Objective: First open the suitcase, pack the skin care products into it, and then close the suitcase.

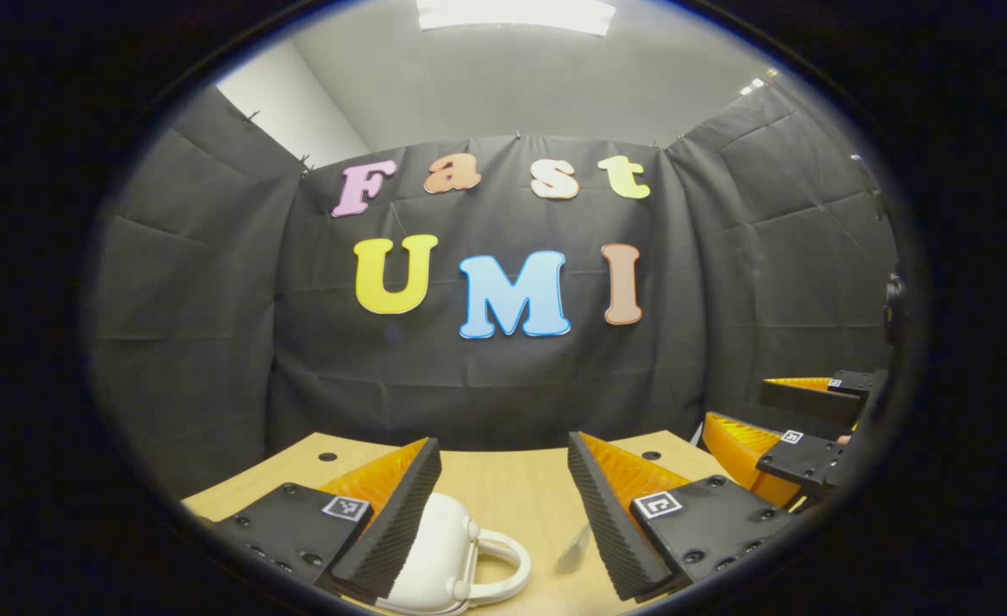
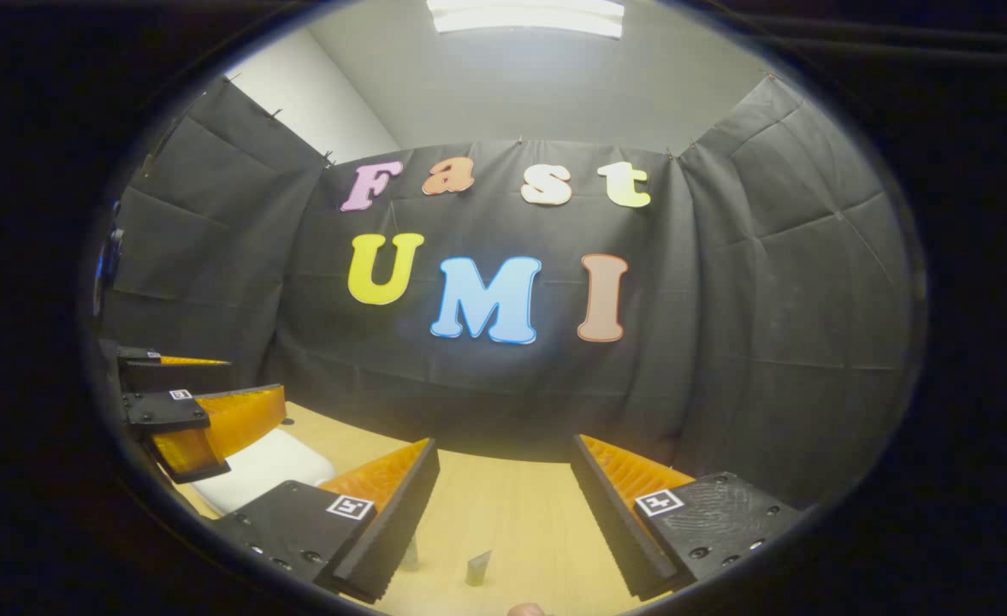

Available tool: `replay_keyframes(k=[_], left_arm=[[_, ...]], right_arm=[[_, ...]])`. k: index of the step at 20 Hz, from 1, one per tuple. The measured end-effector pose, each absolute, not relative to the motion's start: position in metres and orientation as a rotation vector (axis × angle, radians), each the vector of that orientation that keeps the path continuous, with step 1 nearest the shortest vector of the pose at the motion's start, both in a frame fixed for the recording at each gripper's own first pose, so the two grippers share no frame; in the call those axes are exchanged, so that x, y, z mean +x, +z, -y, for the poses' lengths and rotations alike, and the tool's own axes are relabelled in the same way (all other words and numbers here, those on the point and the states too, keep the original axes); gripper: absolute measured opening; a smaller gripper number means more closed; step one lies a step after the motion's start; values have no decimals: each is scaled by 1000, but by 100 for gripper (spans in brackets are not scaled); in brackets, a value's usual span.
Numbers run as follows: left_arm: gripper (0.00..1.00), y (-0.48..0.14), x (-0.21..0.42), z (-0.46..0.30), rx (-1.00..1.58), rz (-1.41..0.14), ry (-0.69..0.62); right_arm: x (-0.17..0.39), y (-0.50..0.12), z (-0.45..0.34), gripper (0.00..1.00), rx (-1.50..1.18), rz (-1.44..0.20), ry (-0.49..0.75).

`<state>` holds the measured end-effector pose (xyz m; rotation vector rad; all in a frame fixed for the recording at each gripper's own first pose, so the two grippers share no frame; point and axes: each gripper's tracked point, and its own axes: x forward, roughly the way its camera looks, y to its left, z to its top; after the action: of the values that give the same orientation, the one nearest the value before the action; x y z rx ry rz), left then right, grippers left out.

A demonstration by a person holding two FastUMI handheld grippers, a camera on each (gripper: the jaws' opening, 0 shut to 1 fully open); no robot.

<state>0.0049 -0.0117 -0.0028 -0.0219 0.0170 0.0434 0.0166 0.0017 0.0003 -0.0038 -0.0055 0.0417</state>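
The left gripper [image 1: 503,505] hung with its jaws spread wide and nothing between them. The right gripper [image 2: 503,509] hung level beside it, equally agape and empty.

Small white hard-shell suitcase [image 1: 436,547] with rounded corners and a looped white handle [image 1: 503,560], lying flat and closed on the light wooden tabletop, handle turned toward the middle of the table. Seen again in the right gripper view as a smooth white rounded shell [image 2: 259,466]. Small upright tube of skin care product [image 2: 477,567] standing nearby on the wood, apart from the case.
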Motion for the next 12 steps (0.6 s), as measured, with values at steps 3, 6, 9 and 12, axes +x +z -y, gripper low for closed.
replay_keyframes(k=[3, 6, 9, 12], left_arm=[[97, -2, 8, 11, -32, -16, 54], [96, 0, 10, 8, -40, -12, 68], [96, 1, 11, 2, -42, -7, 89], [96, -3, 13, -1, -18, -19, 98]], right_arm=[[21, 1, -4, 94, -22, 22, 53], [27, -7, -10, 94, -45, -4, 71], [29, -7, -17, 94, -35, -16, 102], [27, -5, -16, 94, -39, -6, 104]])
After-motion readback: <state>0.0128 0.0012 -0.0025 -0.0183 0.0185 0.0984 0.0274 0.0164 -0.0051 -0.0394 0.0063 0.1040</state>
